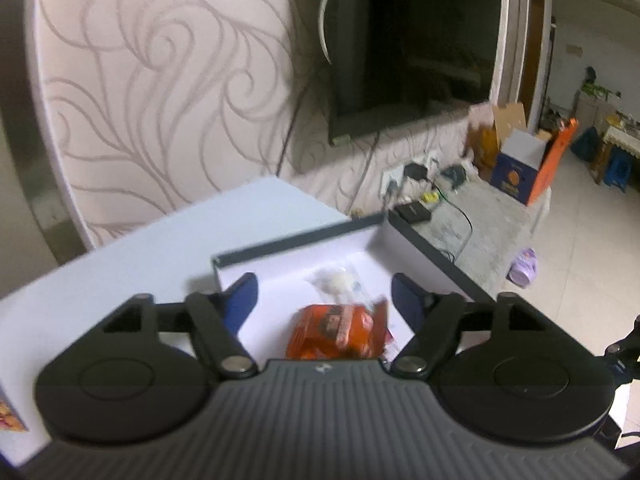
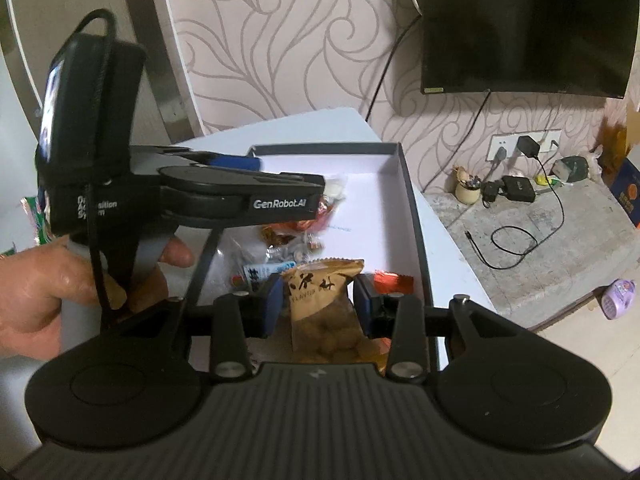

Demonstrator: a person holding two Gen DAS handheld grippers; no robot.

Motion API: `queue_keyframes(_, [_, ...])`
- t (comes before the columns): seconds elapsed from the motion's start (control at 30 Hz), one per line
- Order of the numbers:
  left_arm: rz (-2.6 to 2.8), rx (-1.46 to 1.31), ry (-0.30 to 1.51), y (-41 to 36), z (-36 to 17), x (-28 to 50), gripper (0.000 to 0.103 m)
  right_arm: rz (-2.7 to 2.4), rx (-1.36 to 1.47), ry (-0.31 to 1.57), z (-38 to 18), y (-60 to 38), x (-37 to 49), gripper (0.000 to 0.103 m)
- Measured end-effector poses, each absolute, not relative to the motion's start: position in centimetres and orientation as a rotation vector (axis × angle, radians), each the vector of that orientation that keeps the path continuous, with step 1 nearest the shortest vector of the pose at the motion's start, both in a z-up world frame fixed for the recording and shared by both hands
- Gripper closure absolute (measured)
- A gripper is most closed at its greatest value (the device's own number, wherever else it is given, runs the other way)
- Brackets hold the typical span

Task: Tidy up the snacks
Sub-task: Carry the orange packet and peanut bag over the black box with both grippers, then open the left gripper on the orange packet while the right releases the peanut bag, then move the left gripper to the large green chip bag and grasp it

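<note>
Packet [image 2: 324,304] pinched between right fingers [image 2: 272,300] above box [image 2: 416,216].

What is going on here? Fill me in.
A person holding two sets of tongs is sorting snacks into a shallow box on a white table. The right tongs are shut on a tan snack packet above the box. The left tongs stand open over an orange packet lying in the box, not gripping it. Several other wrapped snacks already lie inside.

The left tool [image 1: 324,292] gapes wide (nothing gripped), the right tool [image 2: 316,300] is clamped, both tilted downward.
</note>
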State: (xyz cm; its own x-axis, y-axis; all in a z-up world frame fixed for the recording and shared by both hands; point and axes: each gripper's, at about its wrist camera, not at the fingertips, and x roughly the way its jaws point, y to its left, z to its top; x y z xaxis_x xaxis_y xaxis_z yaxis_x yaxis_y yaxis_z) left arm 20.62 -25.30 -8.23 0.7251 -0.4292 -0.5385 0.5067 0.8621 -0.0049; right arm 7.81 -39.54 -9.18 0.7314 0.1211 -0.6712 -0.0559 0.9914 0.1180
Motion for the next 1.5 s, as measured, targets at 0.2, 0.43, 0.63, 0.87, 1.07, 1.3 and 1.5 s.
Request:
queue_keyframes(0.2, [-0.509, 0.138, 0.547, -24.1, -7.1, 19.9, 0.026, 0.120, 0.094, 0.717, -8.1, -38.8, 7.4, 0.055])
queue_keyframes(0.43, [-0.503, 0.124, 0.537, -23.0, -6.2, 18.6, 0.026, 0.102, 0.090, 0.688, -7.1, -38.2, 6.0, 0.036])
queue_keyframes(0.63, [-0.482, 0.102, 0.511, -21.1, -4.9, 16.7, 0.026, 0.077, 0.140, 0.640, -6.1, -38.3, 4.0, 0.019])
queue_keyframes(0.87, [-0.401, 0.022, 0.493, -15.2, -3.6, 13.8, 0.025, 0.086, 0.216, 0.569, -3.9, -37.3, 2.2, 0.010])
queue_keyframes(1.07, [-0.306, -0.007, 0.500, -7.9, -3.7, 10.5, 0.024, 0.169, 0.251, 0.594, -3.5, -33.8, 3.3, 0.010])
queue_keyframes(1.3, [-0.225, 0.043, 0.492, 1.3, -3.7, 6.8, 0.023, 0.319, 0.221, 0.654, -4.1, -26.8, 4.2, 0.010])
queue_keyframes(1.5, [-0.226, 0.080, 0.551, 6.7, -4.5, 5.8, 0.023, 0.378, 0.229, 0.697, -4.8, -22.4, 4.5, 0.010])
